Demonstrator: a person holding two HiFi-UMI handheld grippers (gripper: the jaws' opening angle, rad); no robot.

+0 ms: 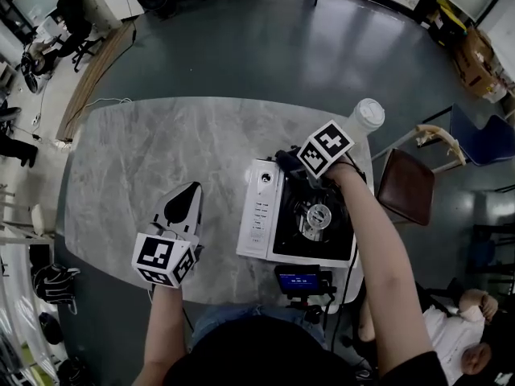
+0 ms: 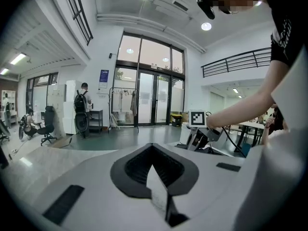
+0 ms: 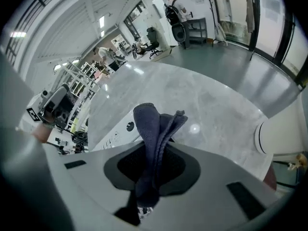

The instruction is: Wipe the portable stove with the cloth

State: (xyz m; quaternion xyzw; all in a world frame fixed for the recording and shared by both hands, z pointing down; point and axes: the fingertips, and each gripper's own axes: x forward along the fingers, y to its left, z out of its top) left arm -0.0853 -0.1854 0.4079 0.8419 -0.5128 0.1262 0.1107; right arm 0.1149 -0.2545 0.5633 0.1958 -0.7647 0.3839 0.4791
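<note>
The portable stove [image 1: 302,215] sits near the table's right end, with a white body, a black top and a round burner. A dark blue cloth [image 3: 153,129] is pinched in my right gripper [image 3: 151,153] and stands up folded out of the jaws. In the head view that right gripper [image 1: 288,164] hangs over the stove's far left corner, the cloth [image 1: 283,159] at its tip. The stove's white control panel [image 3: 114,136] shows just beyond the cloth. My left gripper [image 1: 185,201] is shut on nothing over bare marble, left of the stove. Its jaws [image 2: 154,170] meet edge to edge.
The grey marble table [image 1: 161,151] runs left and back from the stove. A white lidded cup [image 1: 367,117] stands at the far right edge. A small screen device [image 1: 302,281] sits at the front edge. A brown chair [image 1: 406,185] stands beside the table's right end.
</note>
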